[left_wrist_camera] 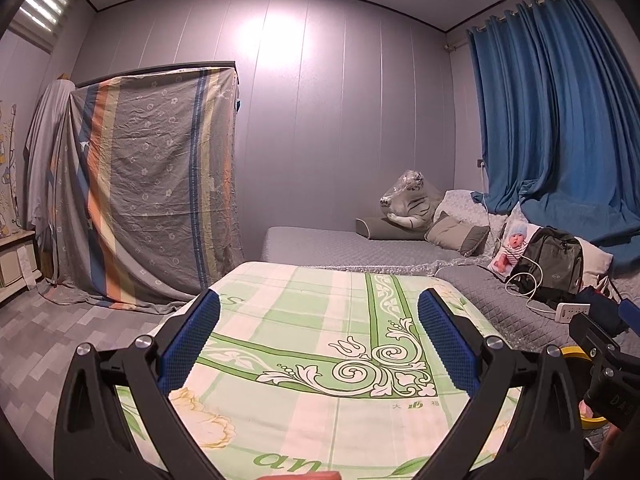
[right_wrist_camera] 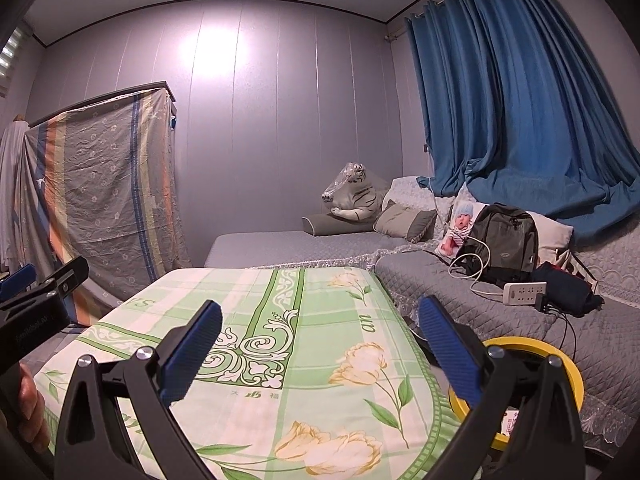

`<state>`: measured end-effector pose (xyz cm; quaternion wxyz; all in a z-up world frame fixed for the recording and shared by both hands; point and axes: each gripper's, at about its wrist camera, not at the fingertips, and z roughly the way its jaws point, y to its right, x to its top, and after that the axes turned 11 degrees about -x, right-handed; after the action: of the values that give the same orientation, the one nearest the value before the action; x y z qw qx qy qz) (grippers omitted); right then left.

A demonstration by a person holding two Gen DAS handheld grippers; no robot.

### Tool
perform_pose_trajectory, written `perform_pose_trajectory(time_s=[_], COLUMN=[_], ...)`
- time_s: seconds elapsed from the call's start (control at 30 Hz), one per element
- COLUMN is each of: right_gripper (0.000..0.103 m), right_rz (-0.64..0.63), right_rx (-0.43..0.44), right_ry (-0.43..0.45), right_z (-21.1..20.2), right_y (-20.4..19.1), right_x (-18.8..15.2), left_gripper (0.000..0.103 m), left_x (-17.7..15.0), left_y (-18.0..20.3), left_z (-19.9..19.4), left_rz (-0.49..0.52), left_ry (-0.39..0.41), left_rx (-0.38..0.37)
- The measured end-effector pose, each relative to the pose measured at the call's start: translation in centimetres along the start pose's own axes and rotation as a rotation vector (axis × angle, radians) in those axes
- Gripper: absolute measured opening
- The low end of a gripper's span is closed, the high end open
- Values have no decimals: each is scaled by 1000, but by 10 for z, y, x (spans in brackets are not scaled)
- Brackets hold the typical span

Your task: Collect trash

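Level above the green floral tablecloth (left_wrist_camera: 304,320), left gripper (left_wrist_camera: 319,340) and right gripper (right_wrist_camera: 320,344). Both spread wide, empty. Beside the right one, a yellow-rimmed bin (right_wrist_camera: 568,364).

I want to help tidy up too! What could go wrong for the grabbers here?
No clear trash shows on the green floral cloth, so a gripper might grab something that is not trash, like the yellow tape roll beside the open right gripper. The white cable looping from the backpack toward the power strip could snag. The left gripper is open too.
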<state>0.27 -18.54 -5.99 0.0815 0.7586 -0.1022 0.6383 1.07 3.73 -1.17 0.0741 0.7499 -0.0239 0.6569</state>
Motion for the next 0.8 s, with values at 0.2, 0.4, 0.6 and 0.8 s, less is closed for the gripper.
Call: perform_pose_trajectory(time_s=[0.2, 0.4, 0.6, 0.8], right_gripper=[95, 95, 95, 95], right_rz=[3, 7, 15, 18], right_rx=[-5, -3, -7, -7], right_ry=[-5, -16, -16, -21], right_z=[1, 5, 5, 5], right_y=[0, 1, 3, 4], right_x=[-1, -2, -3, -4], left_gripper=[95, 95, 95, 95], left_x=[-1, -1, -1, -1], left_y=[-1, 0, 1, 4], left_z=[2, 2, 3, 4], left_rz=[-6, -4, -9, -4], left_ry=[-8, -4, -4, -7], left_rx=[0, 4, -8, -17])
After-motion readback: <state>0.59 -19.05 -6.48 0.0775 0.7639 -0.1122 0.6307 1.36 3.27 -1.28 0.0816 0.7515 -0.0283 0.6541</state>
